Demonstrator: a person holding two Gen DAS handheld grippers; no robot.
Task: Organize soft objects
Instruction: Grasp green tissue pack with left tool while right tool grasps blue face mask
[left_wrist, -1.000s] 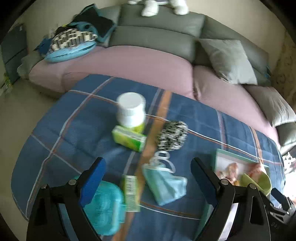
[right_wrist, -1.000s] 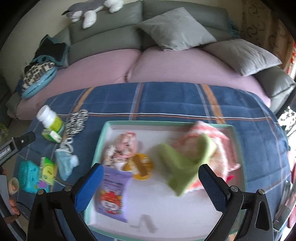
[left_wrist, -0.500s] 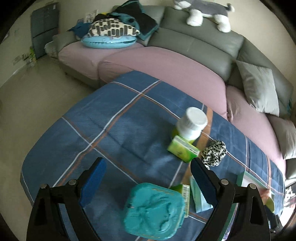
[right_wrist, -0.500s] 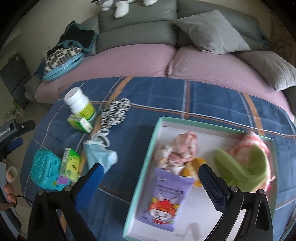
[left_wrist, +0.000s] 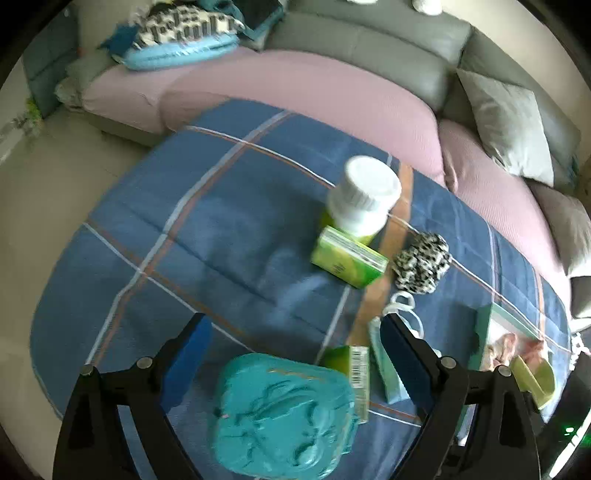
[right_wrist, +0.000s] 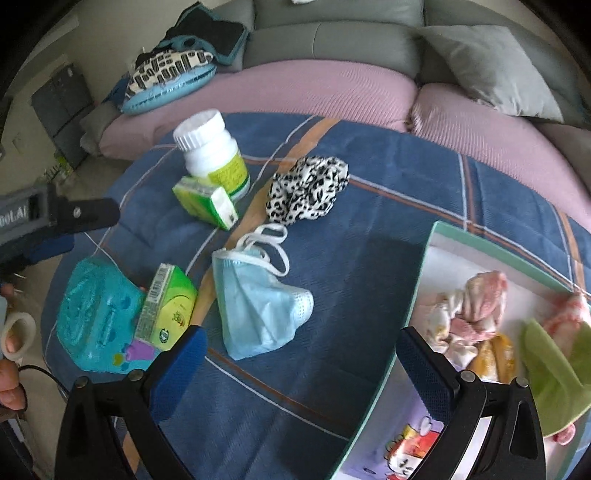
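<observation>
Face mask on blanket, beside tray edge, right gripper open above

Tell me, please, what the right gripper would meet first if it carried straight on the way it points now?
Most likely the blue face mask: it lies on the blanket between the open right gripper's fingers, just ahead of them. Depth is unclear, so it might touch the blanket beside the mask instead.

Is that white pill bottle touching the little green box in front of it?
Touching. In the right wrist view the green box leans against the base of the white bottle, with no blanket visible between them.
</observation>
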